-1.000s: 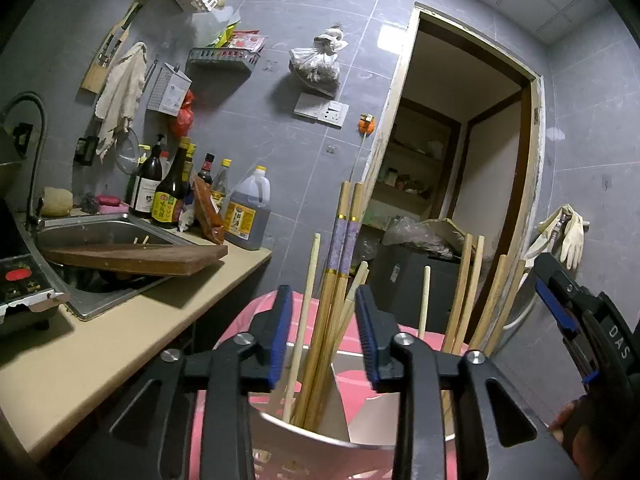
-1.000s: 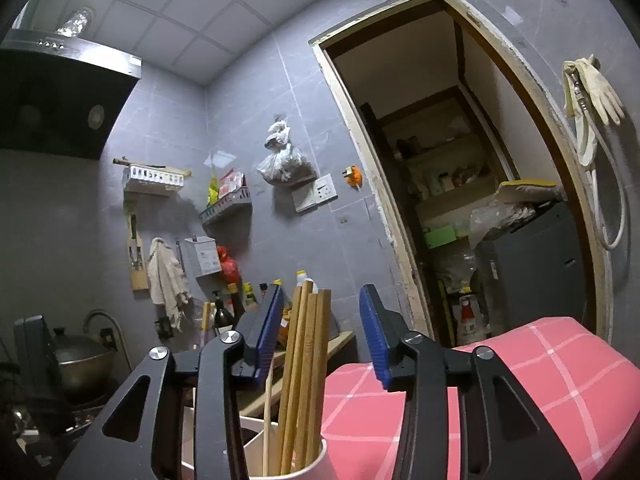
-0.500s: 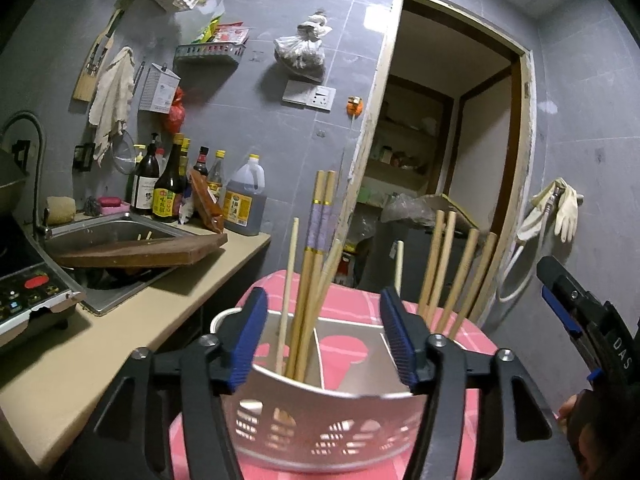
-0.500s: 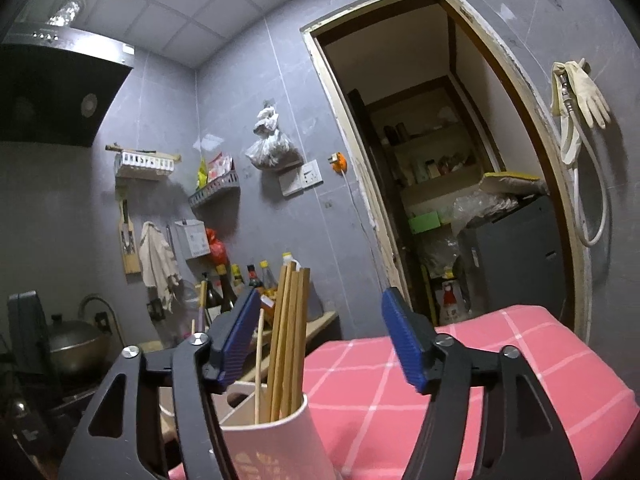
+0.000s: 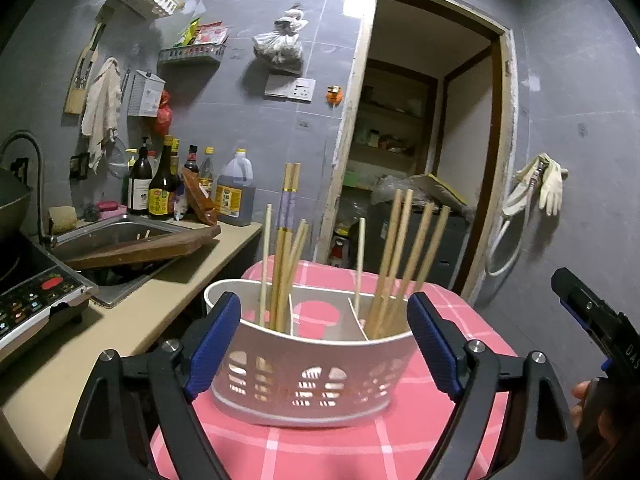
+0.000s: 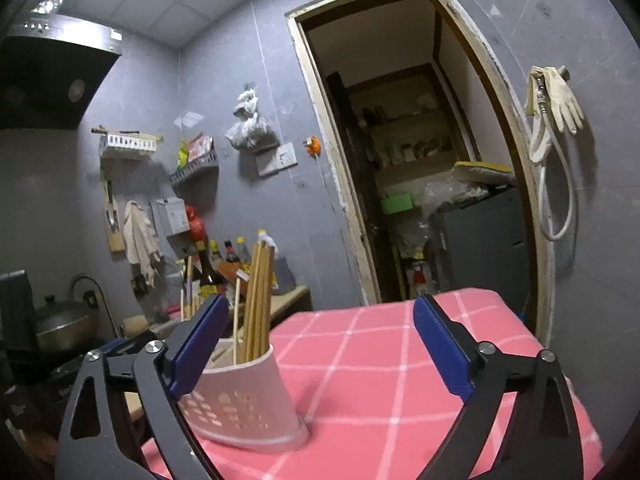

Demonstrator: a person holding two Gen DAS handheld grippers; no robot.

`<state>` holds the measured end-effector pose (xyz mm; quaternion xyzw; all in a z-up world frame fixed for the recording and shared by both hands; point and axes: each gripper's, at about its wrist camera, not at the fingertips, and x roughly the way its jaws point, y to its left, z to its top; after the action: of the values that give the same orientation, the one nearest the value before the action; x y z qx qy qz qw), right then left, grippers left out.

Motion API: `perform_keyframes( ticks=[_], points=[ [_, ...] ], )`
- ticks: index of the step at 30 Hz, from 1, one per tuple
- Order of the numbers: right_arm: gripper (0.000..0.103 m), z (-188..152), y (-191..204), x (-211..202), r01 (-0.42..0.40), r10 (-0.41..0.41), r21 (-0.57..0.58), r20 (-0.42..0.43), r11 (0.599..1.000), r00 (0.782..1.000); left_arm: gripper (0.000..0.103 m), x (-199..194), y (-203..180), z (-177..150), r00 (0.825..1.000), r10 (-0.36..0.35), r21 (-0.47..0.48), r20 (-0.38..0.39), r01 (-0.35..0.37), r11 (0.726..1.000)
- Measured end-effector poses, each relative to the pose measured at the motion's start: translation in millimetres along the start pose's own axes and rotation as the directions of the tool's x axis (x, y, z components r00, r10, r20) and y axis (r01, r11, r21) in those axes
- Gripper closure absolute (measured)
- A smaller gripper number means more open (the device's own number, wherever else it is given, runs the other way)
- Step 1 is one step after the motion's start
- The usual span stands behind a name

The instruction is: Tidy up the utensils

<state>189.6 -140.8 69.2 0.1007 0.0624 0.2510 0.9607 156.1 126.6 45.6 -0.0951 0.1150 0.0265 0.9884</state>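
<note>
A white perforated utensil holder (image 5: 308,380) stands on a pink checked tablecloth (image 5: 320,452). Wooden chopsticks stand upright in its left compartment (image 5: 286,248) and its right compartment (image 5: 404,256); the middle compartment holds none. My left gripper (image 5: 324,344) is open and empty, its jaws spread wider than the holder, just in front of it. My right gripper (image 6: 320,352) is open and empty, right of the holder (image 6: 248,404), over the cloth. The right gripper also shows at the left wrist view's right edge (image 5: 592,320).
A counter (image 5: 100,332) runs along the left with a sink (image 5: 104,240), a wooden cutting board (image 5: 148,244), sauce bottles (image 5: 160,192) and an induction cooker (image 5: 32,296). A doorway (image 6: 420,160) opens behind the table. Gloves (image 6: 556,96) hang on the right wall.
Both grippers have opened wide and drawn back from the holder. The left one was around the left chopsticks, the right one around the right chopsticks; both are now clear of them.
</note>
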Motion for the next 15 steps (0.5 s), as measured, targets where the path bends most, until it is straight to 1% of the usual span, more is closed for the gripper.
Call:
perform_keyframes(
  ticks=[4, 5, 9, 15],
  points=[
    [0.0, 1.6, -1.9, -14.5, 0.015, -0.016, -0.016, -0.04, 1.0, 0.999, 0.022, -7.5, -5.7, -3.2, 1.0, -0.005, 0.017, -0.01, 0.006, 1.0],
    [0.0, 1.7, -2.6, -18.1, 0.018, -0.019, -0.016, -0.047, 1.0, 0.999, 0.021, -9.3, -6.6, -3.8, 1.0, -0.007, 0.019, -0.014, 0.007, 1.0],
    [0.0, 3.4, -4.9, -34.4, 0.04, -0.042, -0.021, -0.075, 0.999, 0.996, 0.014, -18.2, -9.3, -6.5, 1.0, -0.012, 0.022, -0.026, 0.012, 1.0],
    [0.0, 6.2, -2.3, -57.5, 0.075, -0.08, -0.045, -0.131, 0.996, 0.988, 0.011, -35.9, -12.5, -9.4, 0.999, -0.014, 0.036, -0.032, 0.015, 0.999]
  ],
)
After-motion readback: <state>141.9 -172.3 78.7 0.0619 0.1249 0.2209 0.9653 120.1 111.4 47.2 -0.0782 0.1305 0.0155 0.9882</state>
